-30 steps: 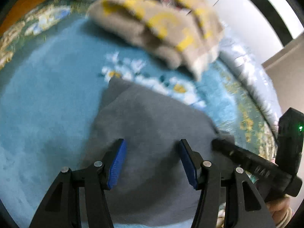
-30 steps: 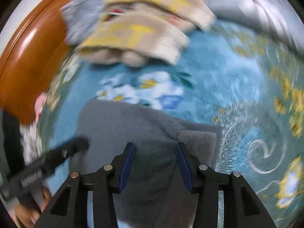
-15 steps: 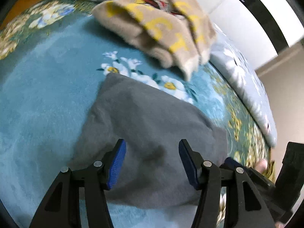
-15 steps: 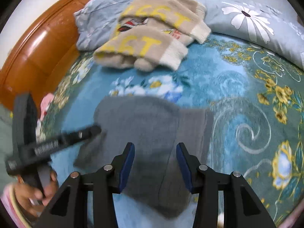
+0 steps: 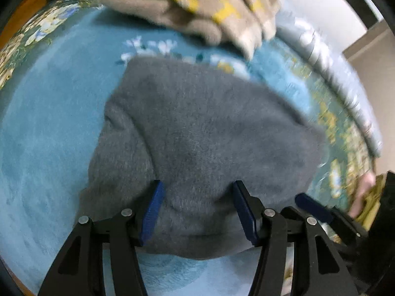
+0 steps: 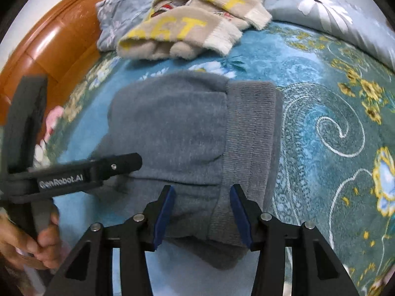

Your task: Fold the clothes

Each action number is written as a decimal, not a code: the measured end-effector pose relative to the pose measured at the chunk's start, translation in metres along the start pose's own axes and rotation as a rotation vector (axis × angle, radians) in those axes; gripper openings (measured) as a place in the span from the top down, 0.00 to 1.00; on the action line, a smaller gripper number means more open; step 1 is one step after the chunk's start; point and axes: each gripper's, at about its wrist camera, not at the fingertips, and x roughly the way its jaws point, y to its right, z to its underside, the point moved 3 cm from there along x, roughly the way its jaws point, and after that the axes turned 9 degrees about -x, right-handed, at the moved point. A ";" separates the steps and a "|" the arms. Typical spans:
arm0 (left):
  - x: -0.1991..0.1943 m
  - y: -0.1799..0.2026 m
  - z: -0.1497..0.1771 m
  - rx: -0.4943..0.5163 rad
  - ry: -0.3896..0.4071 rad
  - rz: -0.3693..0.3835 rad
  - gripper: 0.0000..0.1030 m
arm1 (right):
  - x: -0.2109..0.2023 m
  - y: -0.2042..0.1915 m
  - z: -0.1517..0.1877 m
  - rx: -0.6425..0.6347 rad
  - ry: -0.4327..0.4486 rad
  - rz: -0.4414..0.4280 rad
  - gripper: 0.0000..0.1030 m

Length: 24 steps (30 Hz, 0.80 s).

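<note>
A grey fleece garment (image 5: 202,133) lies folded on the teal floral bedspread (image 5: 49,123). It also shows in the right wrist view (image 6: 187,133), its ribbed hem (image 6: 251,133) on the right side. My left gripper (image 5: 197,204) is open and empty, jaws over the garment's near edge. My right gripper (image 6: 201,209) is open and empty, jaws over the near edge beside the ribbed hem. The left gripper also shows in the right wrist view (image 6: 133,160), its tip on the garment's left side.
A folded beige sweater with yellow letters (image 6: 192,24) lies at the far side on a pale blue floral pillow (image 6: 333,12). A wooden headboard (image 6: 56,42) curves at the left. The bedspread (image 6: 333,123) extends right of the garment.
Both grippers have moved closer over the grey garment, which now fills more of each view. Both stay open. The left gripper's tip now rests on the garment's left side.
</note>
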 end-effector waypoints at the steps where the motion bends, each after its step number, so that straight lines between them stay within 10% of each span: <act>1: -0.009 -0.004 -0.005 -0.021 0.029 0.024 0.43 | -0.006 0.005 -0.004 0.040 0.024 -0.035 0.50; 8: 0.005 -0.079 -0.028 -0.280 -0.052 -0.016 0.28 | -0.001 0.073 -0.011 0.419 0.068 -0.176 0.50; 12: 0.023 -0.108 -0.034 -0.438 -0.103 0.087 0.26 | 0.026 0.091 -0.009 0.521 0.025 -0.248 0.47; 24: 0.028 -0.110 -0.032 -0.428 -0.115 0.123 0.13 | 0.041 0.093 -0.012 0.495 0.021 -0.293 0.39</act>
